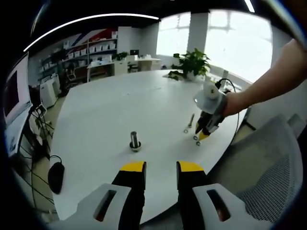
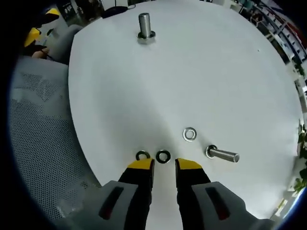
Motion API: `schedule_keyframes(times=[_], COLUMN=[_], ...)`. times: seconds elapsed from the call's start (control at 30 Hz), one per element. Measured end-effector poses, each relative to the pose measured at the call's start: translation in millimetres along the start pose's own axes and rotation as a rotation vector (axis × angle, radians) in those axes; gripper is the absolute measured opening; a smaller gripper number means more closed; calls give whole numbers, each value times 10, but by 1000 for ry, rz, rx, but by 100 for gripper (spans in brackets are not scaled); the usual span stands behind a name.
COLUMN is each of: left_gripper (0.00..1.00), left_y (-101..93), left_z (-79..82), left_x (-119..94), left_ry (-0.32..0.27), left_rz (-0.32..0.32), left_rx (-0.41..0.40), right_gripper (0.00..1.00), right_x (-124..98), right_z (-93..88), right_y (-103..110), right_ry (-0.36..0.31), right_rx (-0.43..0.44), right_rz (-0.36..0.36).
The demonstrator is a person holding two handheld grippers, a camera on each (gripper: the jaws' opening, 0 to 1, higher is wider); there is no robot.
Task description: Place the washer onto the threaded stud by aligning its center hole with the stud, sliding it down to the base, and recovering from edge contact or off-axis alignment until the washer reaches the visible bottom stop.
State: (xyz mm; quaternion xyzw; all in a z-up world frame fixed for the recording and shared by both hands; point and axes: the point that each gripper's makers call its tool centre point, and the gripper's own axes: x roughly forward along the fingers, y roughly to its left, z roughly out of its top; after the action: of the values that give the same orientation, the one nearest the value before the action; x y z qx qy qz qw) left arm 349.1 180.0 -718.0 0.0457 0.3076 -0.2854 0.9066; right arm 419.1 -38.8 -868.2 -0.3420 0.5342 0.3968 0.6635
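Right tongs (image 2: 163,165) open just above 2 dark washers (image 2: 163,156).

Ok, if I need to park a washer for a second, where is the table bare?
The white table is bare between the upright stud and the silver washer, and out to the far rim. It is crowded at the right gripper: two dark washers lie at its fingers, with a bolt lying on its side next to the silver one.

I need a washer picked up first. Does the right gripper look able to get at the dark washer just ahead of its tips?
Probably yes. The right gripper is open, right above the dark washer. Nothing lies between them; a second dark washer sits close beside it.
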Motion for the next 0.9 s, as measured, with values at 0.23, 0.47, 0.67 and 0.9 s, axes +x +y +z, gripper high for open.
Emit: schedule_keyframes(times=[0.23,0.47,0.67,0.9], left_gripper=[23,23,23,23], left_y=[-4,-1,19,22], left_z=[-10,-15,-21,-19], left_x=[6,6,9,7], left_ry=[6,7,10,8], left_rz=[-3,0,5,4], left_rx=[1,0,-8,-17], right_gripper=[20,18,17,16], right_x=[19,27,47,54], right_z=[8,15,34,34], right_y=[6,-18,-33,-26], right_ry=[3,17,58,94], right_rx=[0,-44,-101,-165], right_rz=[11,26,39,40])
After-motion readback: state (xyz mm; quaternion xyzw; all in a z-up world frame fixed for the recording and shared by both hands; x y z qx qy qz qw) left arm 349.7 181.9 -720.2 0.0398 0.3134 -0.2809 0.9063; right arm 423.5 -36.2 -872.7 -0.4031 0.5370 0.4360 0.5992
